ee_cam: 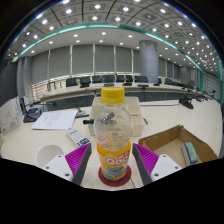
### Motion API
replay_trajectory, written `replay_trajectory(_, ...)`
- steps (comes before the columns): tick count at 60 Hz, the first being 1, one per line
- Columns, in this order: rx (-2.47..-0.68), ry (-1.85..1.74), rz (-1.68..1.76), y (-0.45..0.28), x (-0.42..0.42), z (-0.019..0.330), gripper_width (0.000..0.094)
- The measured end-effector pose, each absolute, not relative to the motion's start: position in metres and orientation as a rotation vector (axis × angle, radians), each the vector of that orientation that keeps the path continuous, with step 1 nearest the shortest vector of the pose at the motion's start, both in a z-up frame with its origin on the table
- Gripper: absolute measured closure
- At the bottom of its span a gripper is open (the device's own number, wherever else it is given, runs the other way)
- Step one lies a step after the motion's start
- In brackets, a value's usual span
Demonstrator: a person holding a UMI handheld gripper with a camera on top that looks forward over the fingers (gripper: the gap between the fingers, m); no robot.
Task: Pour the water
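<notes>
The tongs [112,160] hold a bottle [112,135] upright between their two fingers, the purple pads [80,157] pressing against its lower part from both sides, so they are closed on it. The bottle is clear plastic with a yellow cap [113,95] and a yellow and pink label [115,160] around its lower half; how much liquid is in it is hard to tell. It stands right at the fingers, over the near edge of a pale counter [55,140]. To the left of the bottle, near the left finger, a white cup [49,156] sits on the counter. Further back on the left lies a sheet of paper [55,120], with a dark object [32,114] beyond it. To the right of the bottle an open cardboard box [175,145] rests on the counter, with a greenish item [190,152] inside it. Behind all this is a large meeting room with rows of dark chairs [110,80] at long desks, grey wall panels and a ceiling dotted with small lights [97,18]
</notes>
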State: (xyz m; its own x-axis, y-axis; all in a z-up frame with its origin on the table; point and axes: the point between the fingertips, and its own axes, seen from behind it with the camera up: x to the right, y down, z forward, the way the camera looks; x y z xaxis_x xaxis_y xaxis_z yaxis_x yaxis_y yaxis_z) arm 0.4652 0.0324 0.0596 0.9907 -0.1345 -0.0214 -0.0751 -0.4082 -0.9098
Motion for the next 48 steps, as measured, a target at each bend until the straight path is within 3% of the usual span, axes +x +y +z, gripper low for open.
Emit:
replay_trajectory(17, -2.019, 0.188, -0.111, -0.033, 0.439, 0.128, 0.0081)
replay_trajectory(32, -2.103, 0.195, -0.138, -0.153, 0.373, 0.185, 0.0081)
replay_trajectory(48, -2.178, 0.172, -0.116, -0.281, 0.304, 0.224, 0.0077)
